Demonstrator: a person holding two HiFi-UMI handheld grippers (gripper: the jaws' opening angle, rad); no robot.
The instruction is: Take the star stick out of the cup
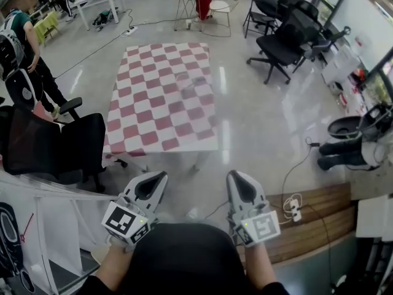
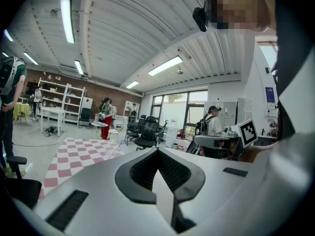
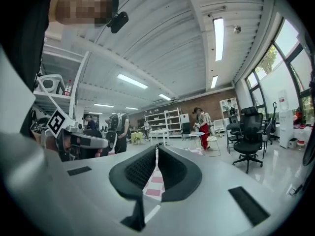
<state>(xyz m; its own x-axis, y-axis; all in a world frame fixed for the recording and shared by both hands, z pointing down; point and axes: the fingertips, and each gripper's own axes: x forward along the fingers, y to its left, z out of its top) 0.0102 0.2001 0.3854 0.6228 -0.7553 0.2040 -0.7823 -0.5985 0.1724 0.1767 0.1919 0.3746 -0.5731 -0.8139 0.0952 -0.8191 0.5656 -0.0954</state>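
Both grippers are held low and close to my body, short of the table. My left gripper (image 1: 161,176) has its fingertips touching and nothing between them; in the left gripper view it (image 2: 157,150) points over the room. My right gripper (image 1: 233,176) is likewise shut and empty, and in the right gripper view it (image 3: 157,147) aims level at the room. Ahead stands a table with a red-and-white checked cloth (image 1: 161,97). I cannot make out a cup or a star stick on it in any view.
A black office chair (image 1: 55,146) stands at my left by the table's near corner. More black chairs (image 1: 288,42) are at the far right. A wooden bench (image 1: 313,220) with a power strip (image 1: 295,211) lies at my right. A person (image 1: 24,48) stands far left.
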